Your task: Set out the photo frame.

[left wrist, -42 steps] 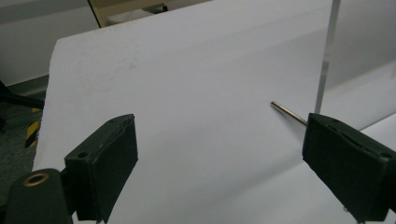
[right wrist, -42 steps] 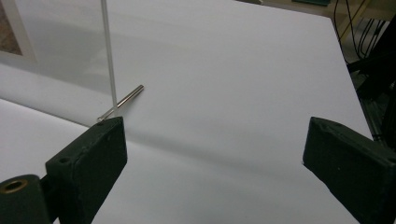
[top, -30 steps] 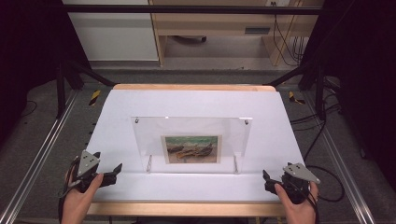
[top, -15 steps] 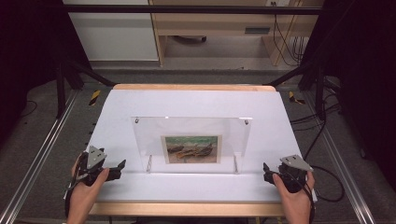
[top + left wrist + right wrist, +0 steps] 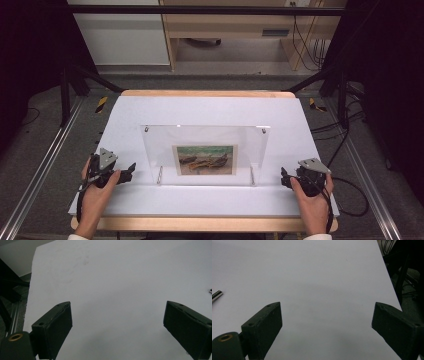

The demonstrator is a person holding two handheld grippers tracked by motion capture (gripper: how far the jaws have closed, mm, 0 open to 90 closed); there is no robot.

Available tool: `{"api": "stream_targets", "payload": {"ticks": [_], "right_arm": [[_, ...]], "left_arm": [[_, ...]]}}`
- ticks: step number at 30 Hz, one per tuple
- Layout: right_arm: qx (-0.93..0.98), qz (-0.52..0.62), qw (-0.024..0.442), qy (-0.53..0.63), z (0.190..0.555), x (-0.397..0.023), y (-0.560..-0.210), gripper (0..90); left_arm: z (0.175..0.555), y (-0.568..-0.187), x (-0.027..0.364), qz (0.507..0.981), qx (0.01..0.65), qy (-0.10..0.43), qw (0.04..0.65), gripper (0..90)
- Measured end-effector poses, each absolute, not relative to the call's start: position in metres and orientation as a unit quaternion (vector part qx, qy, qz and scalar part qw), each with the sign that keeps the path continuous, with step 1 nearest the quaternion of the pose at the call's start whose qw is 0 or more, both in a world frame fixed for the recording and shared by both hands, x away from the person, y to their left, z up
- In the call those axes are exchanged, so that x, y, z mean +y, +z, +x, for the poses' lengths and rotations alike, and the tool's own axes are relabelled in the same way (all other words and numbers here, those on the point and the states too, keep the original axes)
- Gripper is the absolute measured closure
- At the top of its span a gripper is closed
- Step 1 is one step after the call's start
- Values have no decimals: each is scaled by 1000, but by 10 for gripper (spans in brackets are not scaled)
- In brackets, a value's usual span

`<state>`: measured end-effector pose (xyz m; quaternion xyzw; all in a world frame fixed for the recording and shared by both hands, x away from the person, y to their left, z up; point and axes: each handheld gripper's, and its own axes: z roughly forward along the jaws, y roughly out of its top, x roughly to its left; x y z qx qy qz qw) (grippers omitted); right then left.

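High view, picture frame (image 5: 205, 154) (upright) between left tongs (image 5: 131, 167), right tongs (image 5: 283, 175)

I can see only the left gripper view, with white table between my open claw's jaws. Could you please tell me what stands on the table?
Observer: A clear acrylic picture frame stands upright mid-table, holding a small landscape print.
Operator: Thank you. Where is it from my left claw?
Observer: The left claw sits beside the frame's left edge, apart from it, pointing toward it.
Operator: And the right claw, please?
Observer: The right claw is open, off the frame's right edge, touching nothing.
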<state>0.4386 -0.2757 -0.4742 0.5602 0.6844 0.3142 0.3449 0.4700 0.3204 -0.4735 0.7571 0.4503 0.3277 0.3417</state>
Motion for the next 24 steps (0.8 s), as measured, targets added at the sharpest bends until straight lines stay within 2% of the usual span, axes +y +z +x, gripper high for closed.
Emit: {"api": "stream_targets", "payload": {"ticks": [9, 16, 21, 24], "right_arm": [[679, 570, 336, 318, 448, -277, -475, 97], [675, 588, 274, 352, 456, -278, -473, 105], [670, 592, 245, 376, 455, -278, -472, 94], [663, 596, 236, 386, 454, -280, -472, 93]], "left_arm": [[476, -475, 327, 746, 472, 309, 355, 77], [476, -473, 332, 729, 494, 261, 396, 67], [475, -473, 335, 711, 508, 221, 433, 59], [475, -473, 334, 711, 506, 216, 437, 56]]}}
